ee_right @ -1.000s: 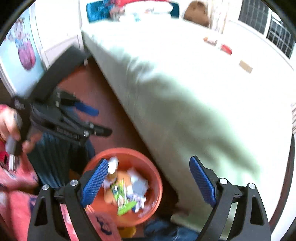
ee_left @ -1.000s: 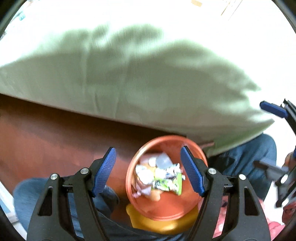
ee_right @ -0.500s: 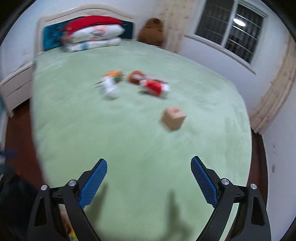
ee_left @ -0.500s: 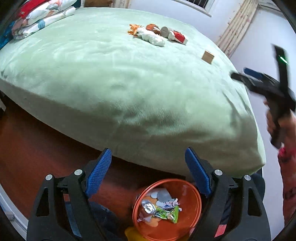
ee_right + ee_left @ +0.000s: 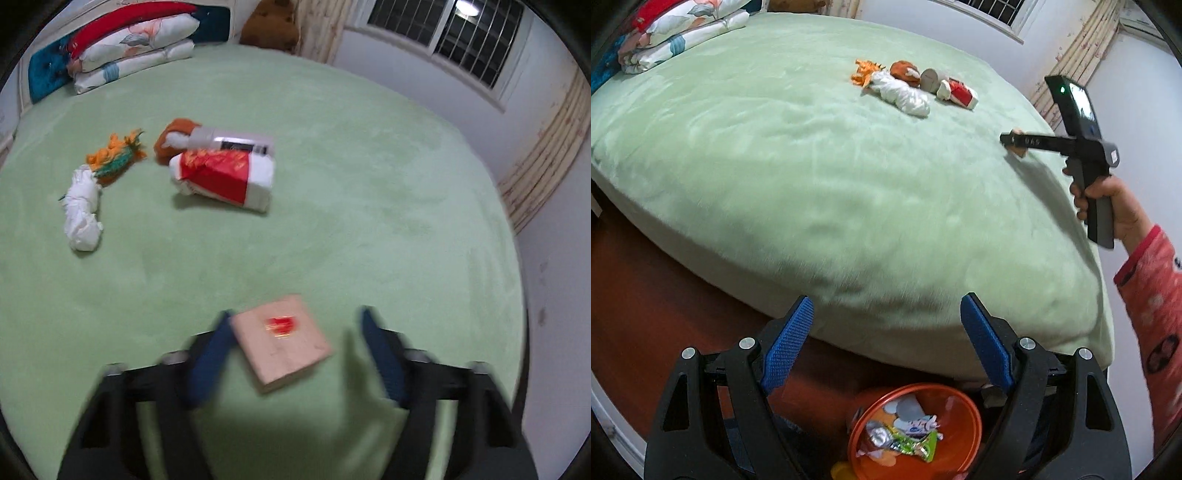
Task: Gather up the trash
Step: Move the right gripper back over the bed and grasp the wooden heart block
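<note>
On the green bed, going left to right in the right wrist view, lie a white crumpled bag, an orange-green scrap, a brown wad, a grey tube and a red-and-white packet. Nearer, a small tan box sits between the spread fingers of the right tool, which looks not yet closed on it. In the left wrist view the left tool hangs spread and empty over the near bed edge, with the orange bin on the floor below, already holding wrappers. By my judgement some trash is collected; six pieces on the bed remain.
</note>
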`<state>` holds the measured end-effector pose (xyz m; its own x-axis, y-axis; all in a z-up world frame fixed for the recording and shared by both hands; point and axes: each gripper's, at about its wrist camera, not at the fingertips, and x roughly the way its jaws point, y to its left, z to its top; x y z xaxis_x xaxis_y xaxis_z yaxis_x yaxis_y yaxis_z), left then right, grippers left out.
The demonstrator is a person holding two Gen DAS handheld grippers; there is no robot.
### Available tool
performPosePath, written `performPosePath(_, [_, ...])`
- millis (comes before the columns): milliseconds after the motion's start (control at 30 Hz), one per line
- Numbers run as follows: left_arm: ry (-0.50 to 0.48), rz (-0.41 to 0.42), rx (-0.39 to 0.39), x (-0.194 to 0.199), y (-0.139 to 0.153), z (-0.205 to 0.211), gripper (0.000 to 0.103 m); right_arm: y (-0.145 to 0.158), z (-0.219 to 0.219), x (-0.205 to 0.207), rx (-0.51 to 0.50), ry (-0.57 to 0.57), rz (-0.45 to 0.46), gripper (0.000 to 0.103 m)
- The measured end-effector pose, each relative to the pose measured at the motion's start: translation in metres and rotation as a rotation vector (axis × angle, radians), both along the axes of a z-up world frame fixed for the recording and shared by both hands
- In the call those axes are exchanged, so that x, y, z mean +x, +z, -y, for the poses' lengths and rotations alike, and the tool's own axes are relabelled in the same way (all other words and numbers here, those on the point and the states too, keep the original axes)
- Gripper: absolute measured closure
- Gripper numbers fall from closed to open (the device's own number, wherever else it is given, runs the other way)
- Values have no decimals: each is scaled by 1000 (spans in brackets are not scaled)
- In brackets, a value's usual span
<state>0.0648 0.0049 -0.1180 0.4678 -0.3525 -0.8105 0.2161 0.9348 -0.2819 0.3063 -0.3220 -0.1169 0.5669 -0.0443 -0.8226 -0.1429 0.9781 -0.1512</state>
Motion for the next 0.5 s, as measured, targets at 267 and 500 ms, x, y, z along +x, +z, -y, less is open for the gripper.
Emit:
performPosePath(267, [-8,20,-39,41,21,22,23,23,-2,-40,43,40,88,59])
performPosePath(500, [49,35,-36,92,33,34,23,53,-1,-93,100,86,181,58])
